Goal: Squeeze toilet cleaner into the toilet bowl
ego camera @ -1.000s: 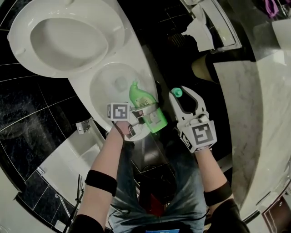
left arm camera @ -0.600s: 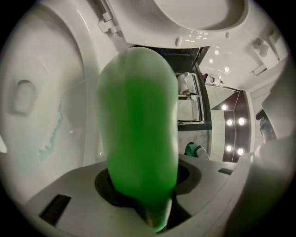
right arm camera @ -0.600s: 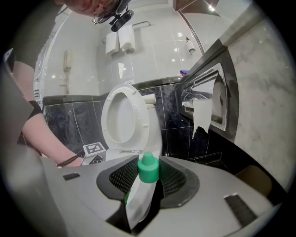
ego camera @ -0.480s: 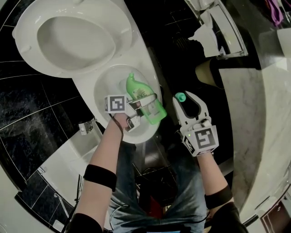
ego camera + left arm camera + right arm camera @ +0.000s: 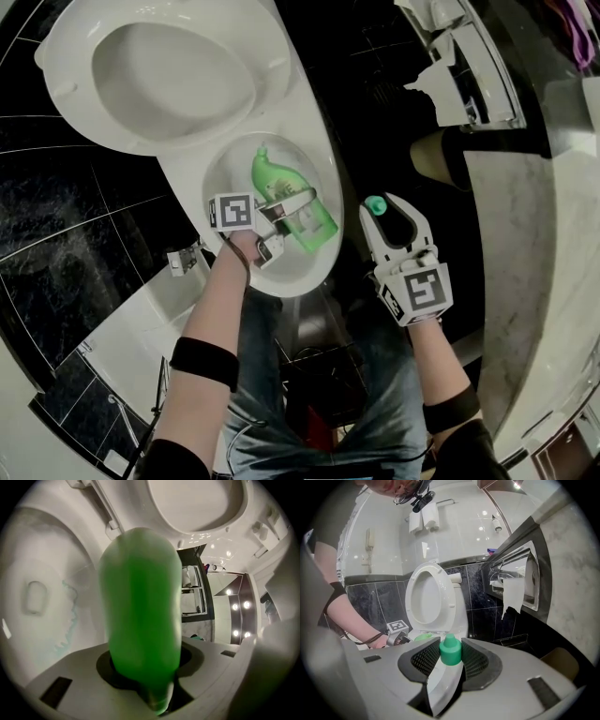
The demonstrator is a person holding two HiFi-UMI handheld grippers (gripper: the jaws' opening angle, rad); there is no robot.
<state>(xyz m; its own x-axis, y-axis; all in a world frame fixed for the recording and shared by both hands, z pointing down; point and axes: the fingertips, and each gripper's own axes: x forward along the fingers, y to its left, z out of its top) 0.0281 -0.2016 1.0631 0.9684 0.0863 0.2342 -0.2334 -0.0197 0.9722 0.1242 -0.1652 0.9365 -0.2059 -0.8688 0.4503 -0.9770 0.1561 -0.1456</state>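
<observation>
Overhead, the left gripper has its fingers closed around a green cleaner bottle, held over the open toilet bowl. Just beside the bowl, the right gripper has its fingers pinching the green cap.

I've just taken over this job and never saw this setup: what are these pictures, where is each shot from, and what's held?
No robot arm here: a person holds a two-jaw gripper in each hand. The head view looks steeply down from the person's head at a toilet bowl with its seat raised. The other two views come from cameras riding on the grippers, looking along their jaws. The left gripper is clamped on a green bottle held over the bowl, nozzle end pointing away from the person. The right gripper grips a small green cap, beside the bowl.
</observation>
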